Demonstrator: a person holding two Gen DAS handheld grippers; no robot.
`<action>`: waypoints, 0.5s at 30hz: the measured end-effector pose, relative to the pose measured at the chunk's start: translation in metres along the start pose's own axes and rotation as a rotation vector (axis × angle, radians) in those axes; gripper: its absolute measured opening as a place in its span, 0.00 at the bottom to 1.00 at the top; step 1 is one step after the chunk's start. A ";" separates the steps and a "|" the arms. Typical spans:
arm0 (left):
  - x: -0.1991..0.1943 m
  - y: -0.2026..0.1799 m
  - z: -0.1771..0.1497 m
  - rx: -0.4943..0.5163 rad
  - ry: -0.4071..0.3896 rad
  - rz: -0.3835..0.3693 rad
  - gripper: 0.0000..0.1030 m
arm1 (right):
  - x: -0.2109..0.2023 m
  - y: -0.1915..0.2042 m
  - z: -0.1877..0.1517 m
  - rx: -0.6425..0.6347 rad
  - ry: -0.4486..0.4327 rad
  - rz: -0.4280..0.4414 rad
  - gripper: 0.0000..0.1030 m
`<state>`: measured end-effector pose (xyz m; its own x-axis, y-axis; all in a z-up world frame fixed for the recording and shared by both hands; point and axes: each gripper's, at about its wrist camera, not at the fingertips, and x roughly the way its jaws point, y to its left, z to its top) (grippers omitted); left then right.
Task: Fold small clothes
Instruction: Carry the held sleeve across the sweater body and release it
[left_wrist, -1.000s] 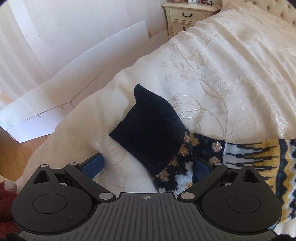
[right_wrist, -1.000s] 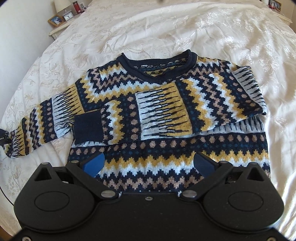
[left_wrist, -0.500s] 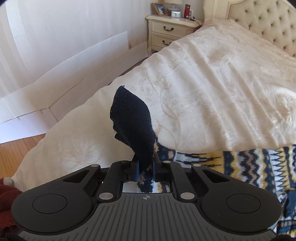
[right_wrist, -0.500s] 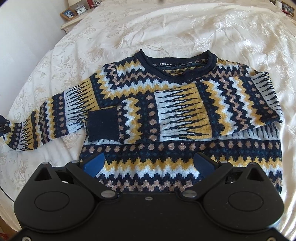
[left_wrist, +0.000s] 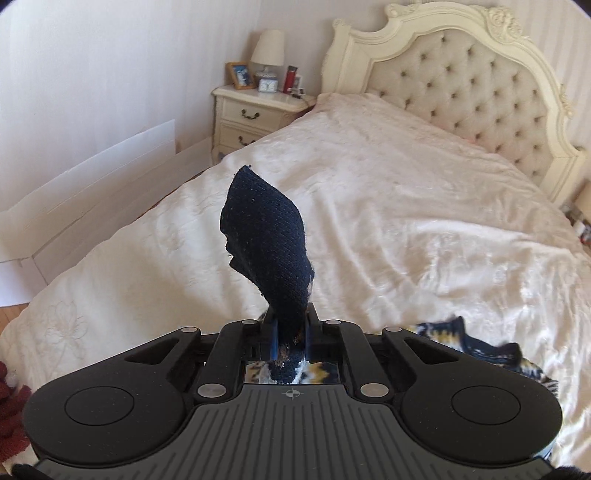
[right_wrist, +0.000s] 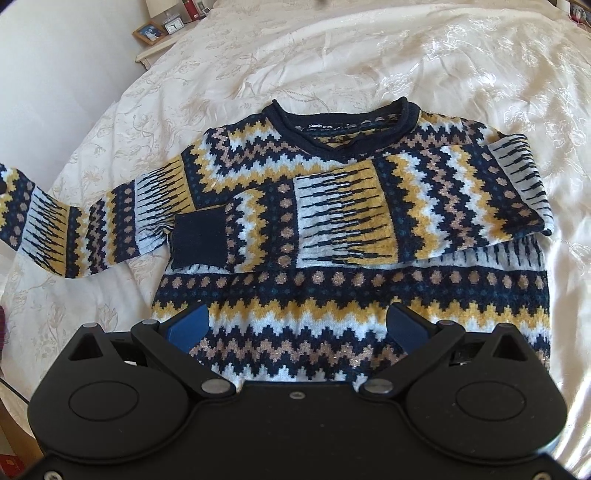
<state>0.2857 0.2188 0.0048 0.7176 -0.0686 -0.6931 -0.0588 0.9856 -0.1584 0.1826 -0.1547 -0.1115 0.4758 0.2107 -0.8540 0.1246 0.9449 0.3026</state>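
A knitted sweater (right_wrist: 354, 236) in navy, yellow, white and tan zigzags lies flat on the cream bedspread (right_wrist: 332, 62), one sleeve folded across its chest. The left gripper (left_wrist: 290, 332) is clenched on the other sleeve's navy cuff (left_wrist: 267, 240), lifted upright. The right gripper (right_wrist: 297, 326) hovers released over the hem.

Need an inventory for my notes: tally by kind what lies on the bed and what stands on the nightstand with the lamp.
Sweater: 1
Lamp: 1
Picture frame: 1
Clock: 1
Red bottle: 1
Total: 5
Something beside the bottle is too small to tell, so it is not counted.
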 end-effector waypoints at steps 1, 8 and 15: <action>-0.002 -0.013 0.000 0.014 -0.002 -0.017 0.11 | -0.002 -0.006 -0.001 0.006 -0.001 0.003 0.99; 0.010 -0.117 -0.021 0.108 0.019 -0.139 0.11 | -0.016 -0.050 -0.007 0.045 -0.003 0.016 0.99; 0.039 -0.213 -0.067 0.156 0.102 -0.217 0.12 | -0.028 -0.089 -0.011 0.076 -0.004 0.019 0.99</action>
<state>0.2798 -0.0040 -0.0354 0.6278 -0.2880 -0.7231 0.2018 0.9575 -0.2060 0.1492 -0.2420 -0.1194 0.4823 0.2270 -0.8461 0.1816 0.9189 0.3501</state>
